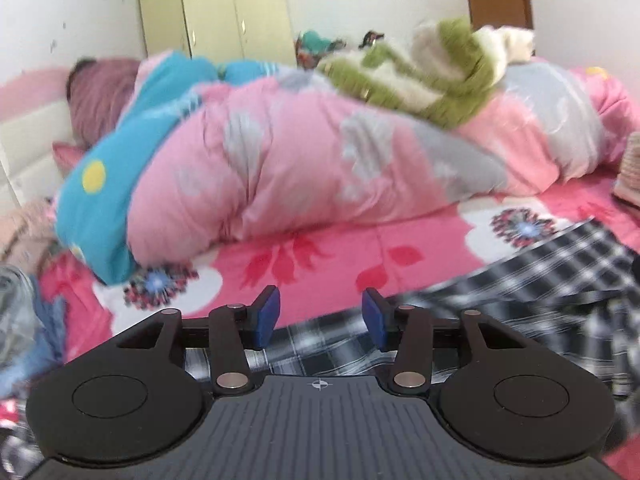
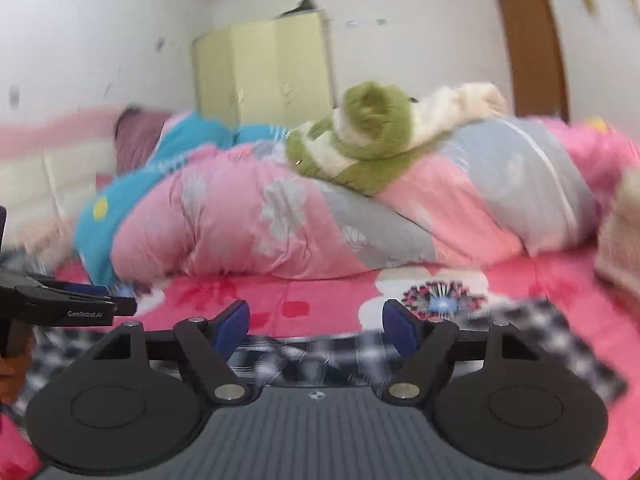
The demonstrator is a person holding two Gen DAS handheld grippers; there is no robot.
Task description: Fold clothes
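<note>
Both hand-held grippers (image 1: 319, 318) (image 2: 316, 326) gape over rumpled black-and-white plaid garment (image 1: 540, 292).

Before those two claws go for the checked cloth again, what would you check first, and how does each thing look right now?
1. Left gripper open, nothing between: ok.
2. Right gripper open, nothing between: ok.
3. Checked cloth on the bed, under both: ok.
4. Cloth lying flat: not ok, rumpled.
5. Cloth edges findable: cannot tell, blurred.
6. Quilt off the cloth: ok.
</note>
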